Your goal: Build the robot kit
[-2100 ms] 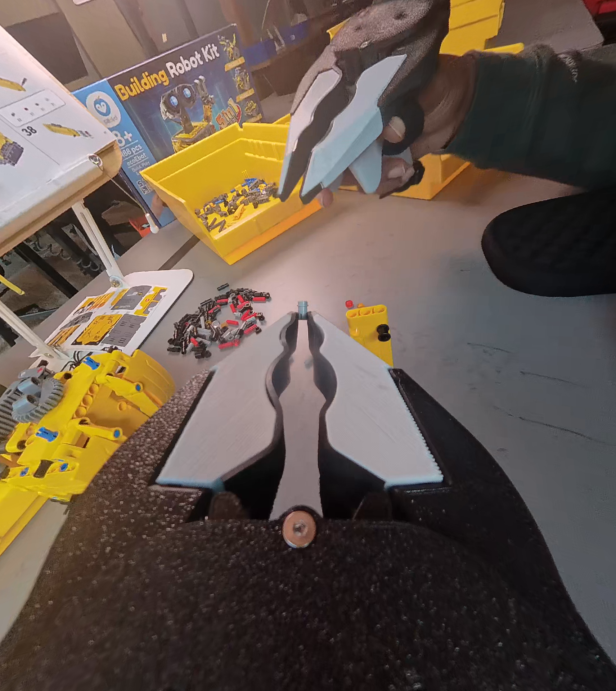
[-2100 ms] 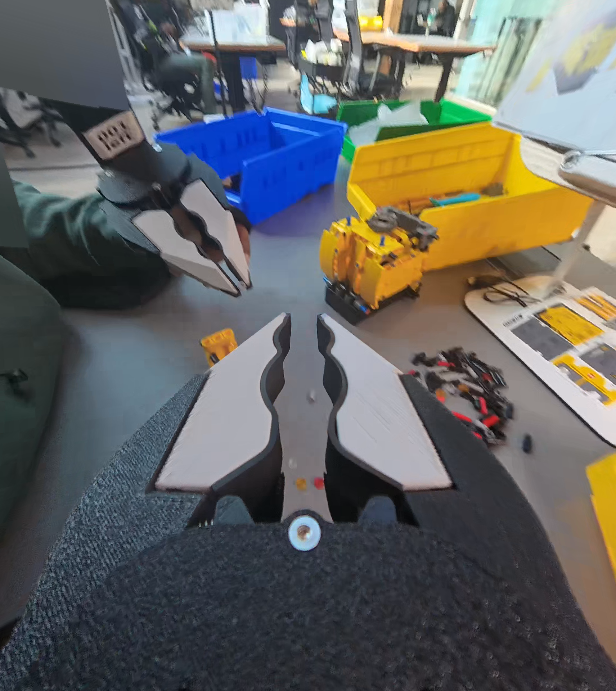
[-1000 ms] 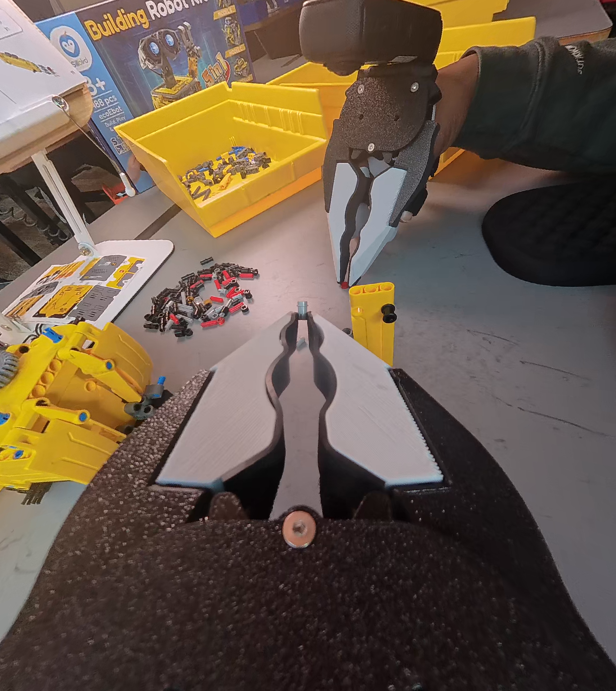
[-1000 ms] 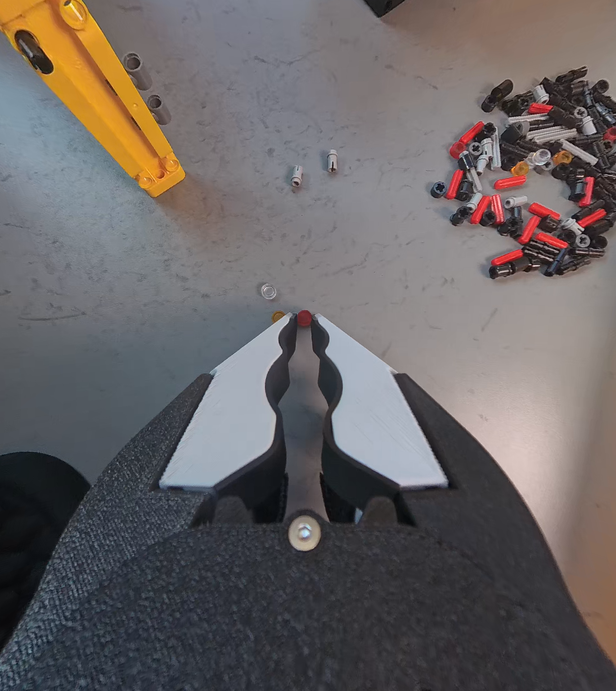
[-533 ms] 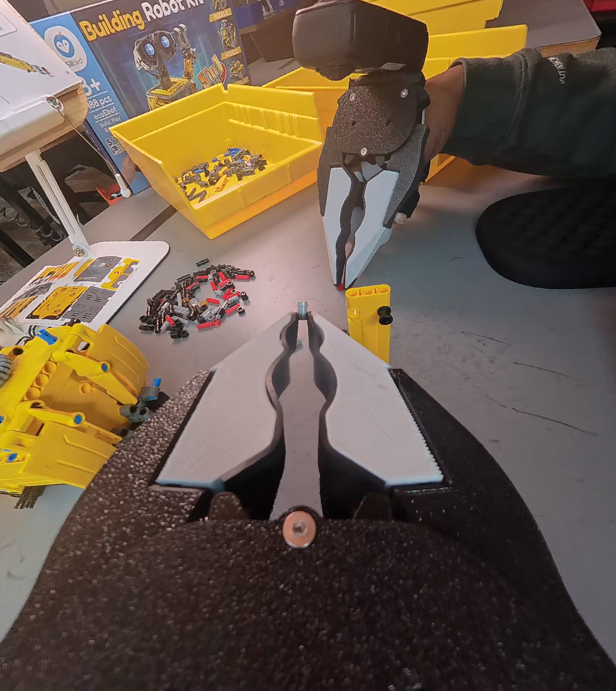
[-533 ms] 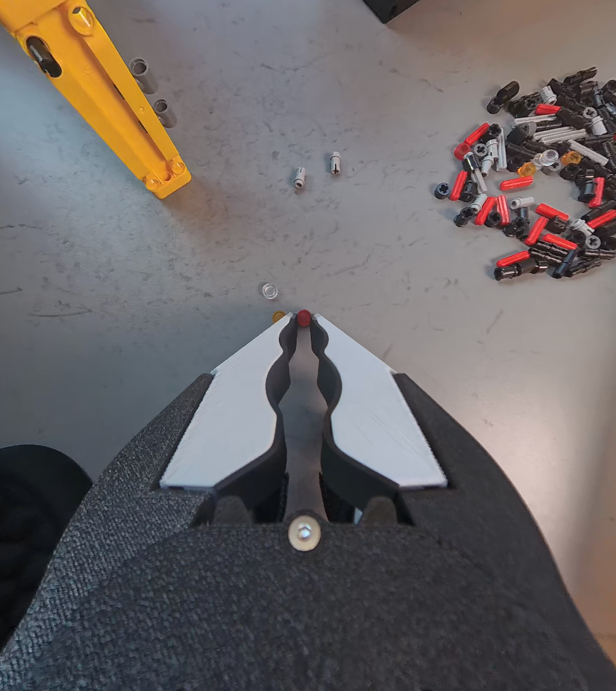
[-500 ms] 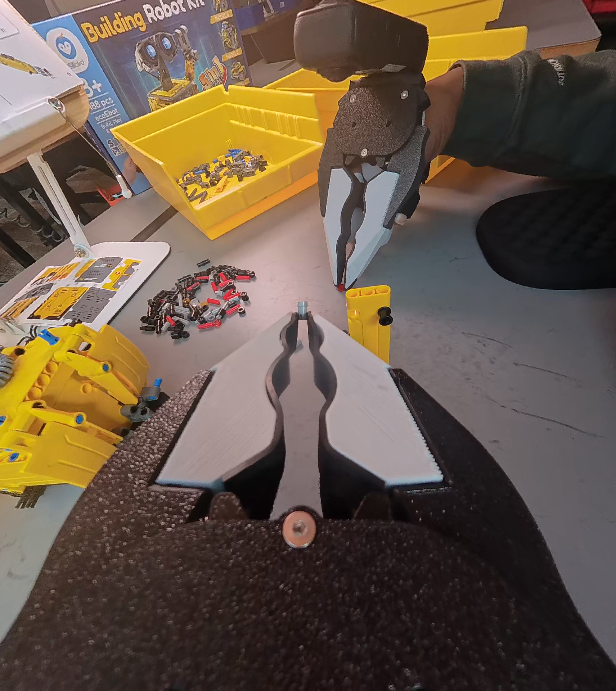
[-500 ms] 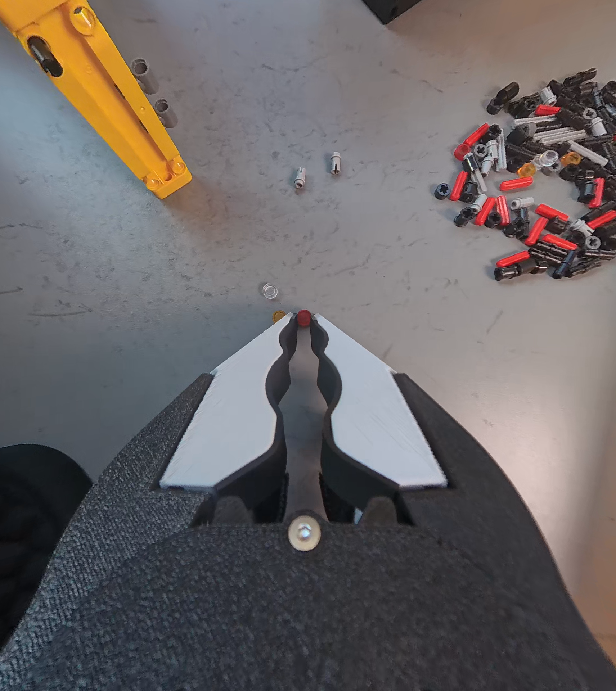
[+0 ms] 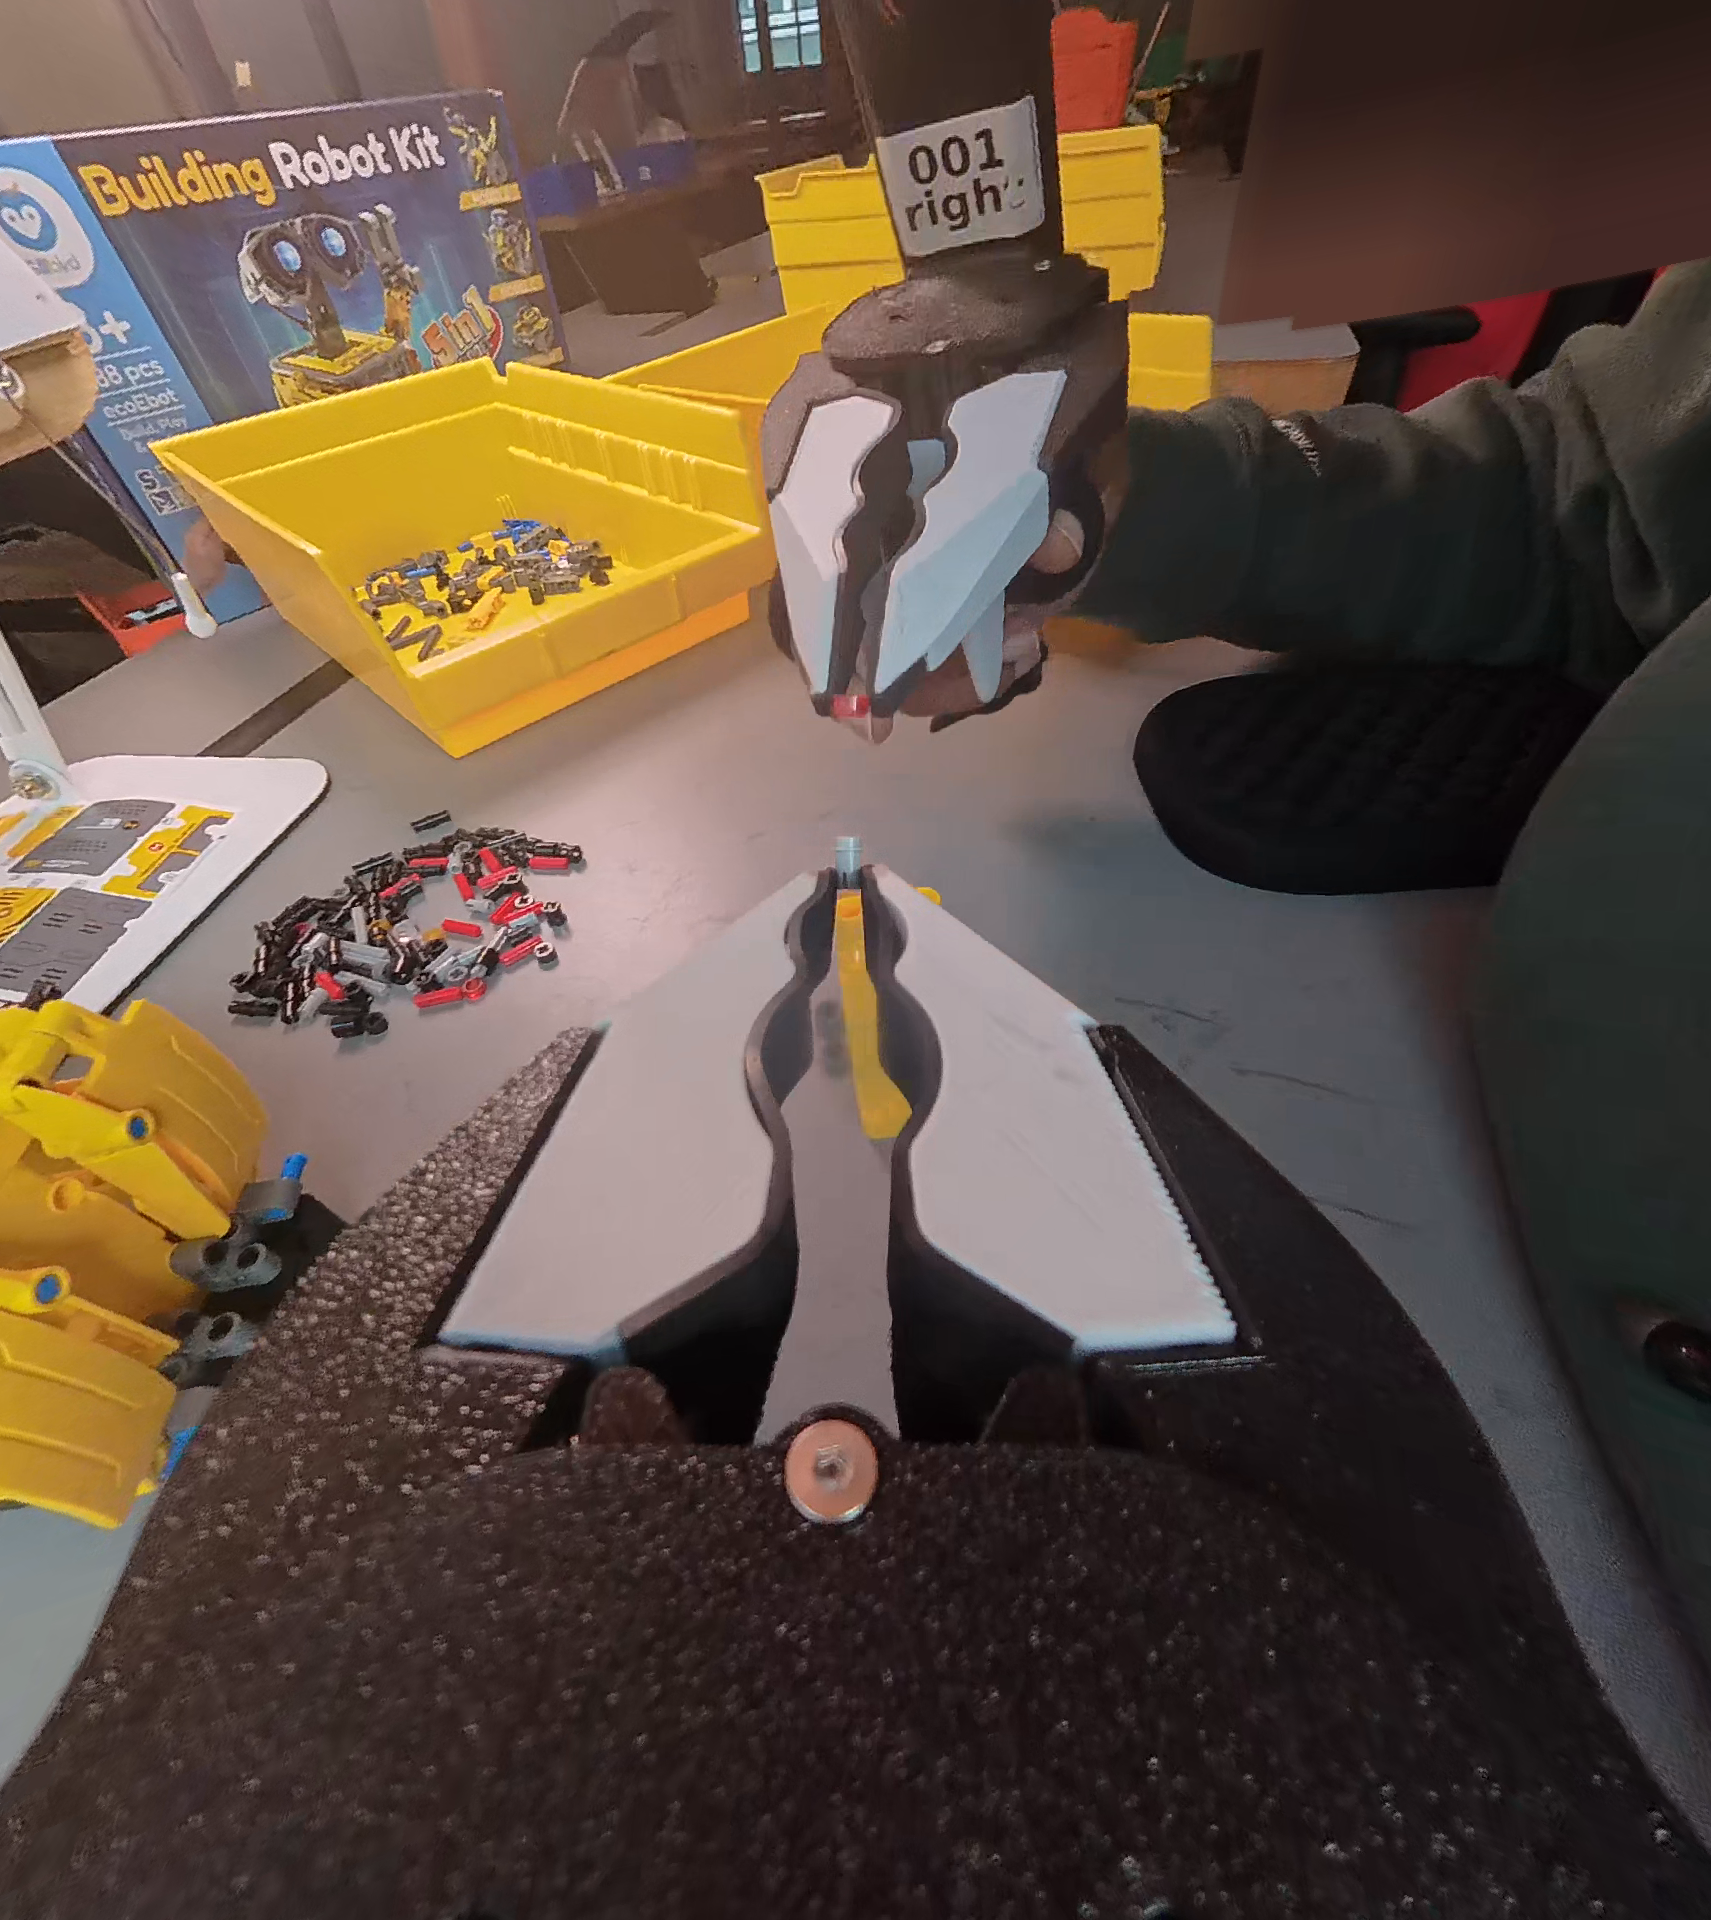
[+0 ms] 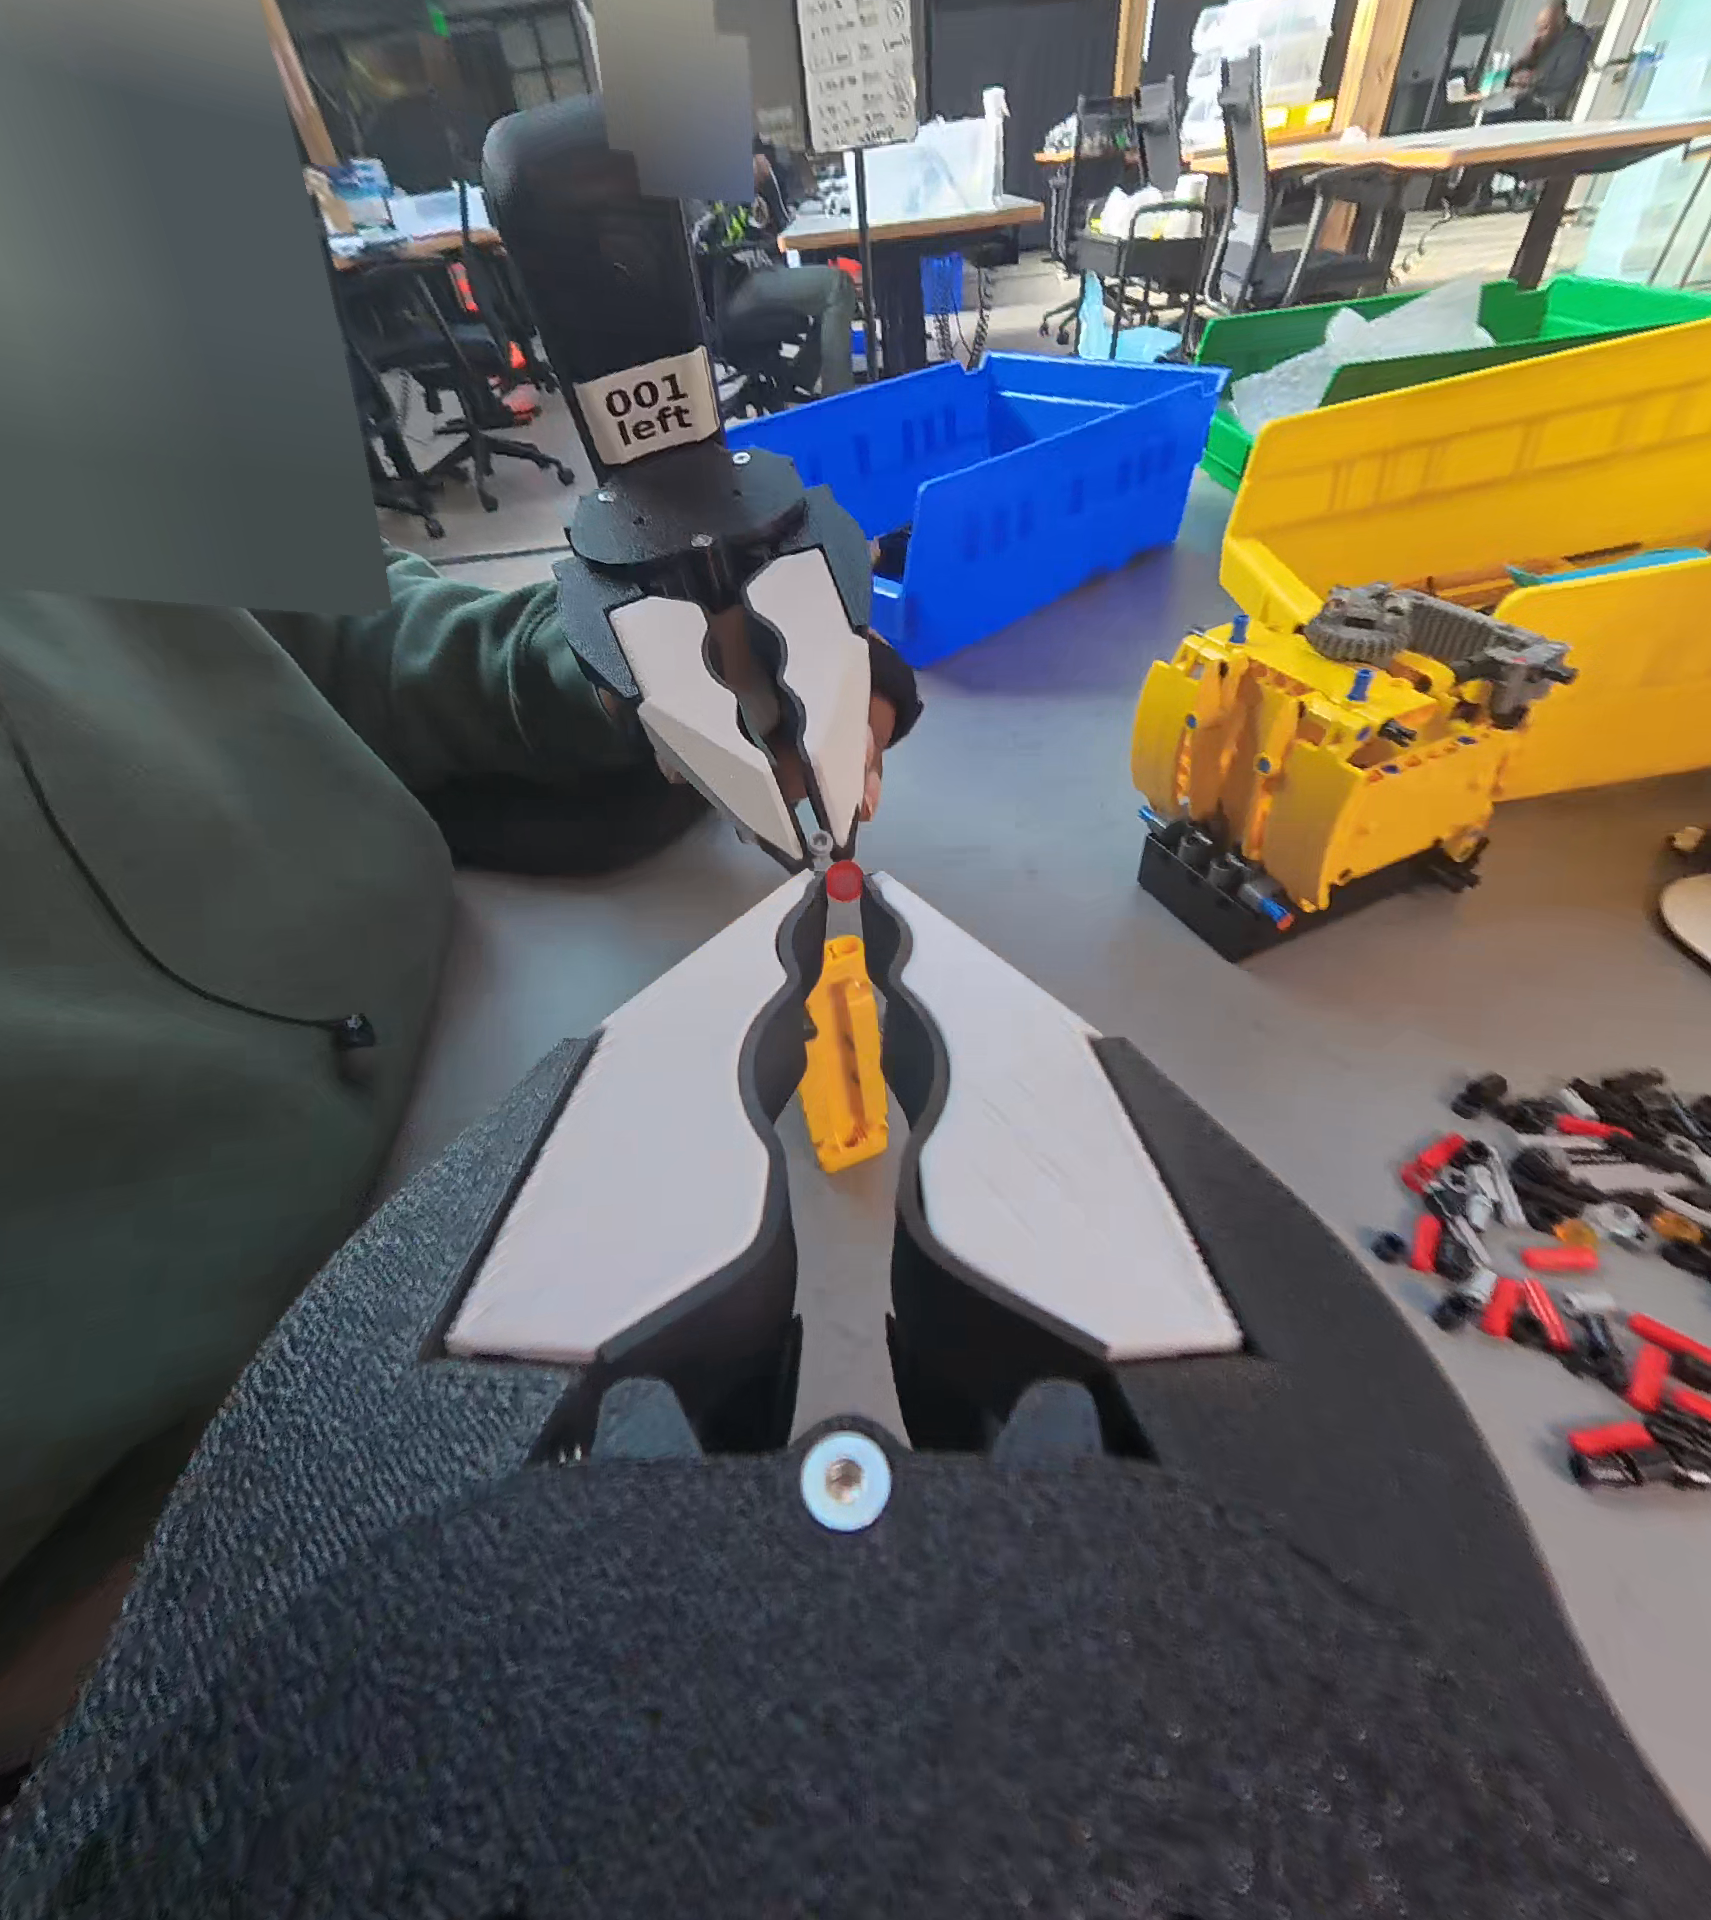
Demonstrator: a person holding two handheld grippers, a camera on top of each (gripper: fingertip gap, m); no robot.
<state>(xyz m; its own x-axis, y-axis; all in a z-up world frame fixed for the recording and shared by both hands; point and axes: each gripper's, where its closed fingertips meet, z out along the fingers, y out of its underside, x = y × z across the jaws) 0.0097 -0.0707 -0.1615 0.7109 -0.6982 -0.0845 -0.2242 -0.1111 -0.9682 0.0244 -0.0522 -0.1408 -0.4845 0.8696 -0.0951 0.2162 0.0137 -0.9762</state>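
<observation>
Left tool (image 9: 846, 878) with fingers clenched on a small grey pin (image 9: 847, 854), which projects just beyond the tips. Right tool (image 10: 843, 881) likewise clenched, gripping a small red stud (image 10: 843, 880) at its tips; in the left wrist view the same tool (image 9: 849, 707) hangs raised above the grey surface (image 9: 1194, 997) with the stud (image 9: 848, 707) between its tips. In the right wrist view the left tool (image 10: 818, 840) points at the camera, its grey pin (image 10: 819, 840) just above the red stud, the two nearly meeting; whether they touch cannot be resolved.

A yellow beam (image 10: 838, 1049) lies on the surface (image 10: 1017, 852) beneath both tools and is seen only through the gap between the fingers, so its full outline is hidden; in the left wrist view it (image 9: 866, 1023) is blurred. The heap of small black, red and grey connectors (image 9: 404, 930) lies well apart, to the left of the left tool; in the right wrist view the same heap (image 10: 1640, 1268) is motion-blurred and cut by the frame edge. The partly built yellow model (image 10: 1318, 769) stands in front of a yellow bin (image 10: 1516, 520), beside a blue bin (image 10: 996, 478); in the left wrist view it (image 9: 30, 1226) is cropped at the left edge. A second yellow bin (image 9: 477, 520) holds loose parts too small to identify. Behind it stands a printed kit box (image 9: 300, 260). A dark green sleeve (image 9: 1453, 499) leads back from the right tool's grip.
</observation>
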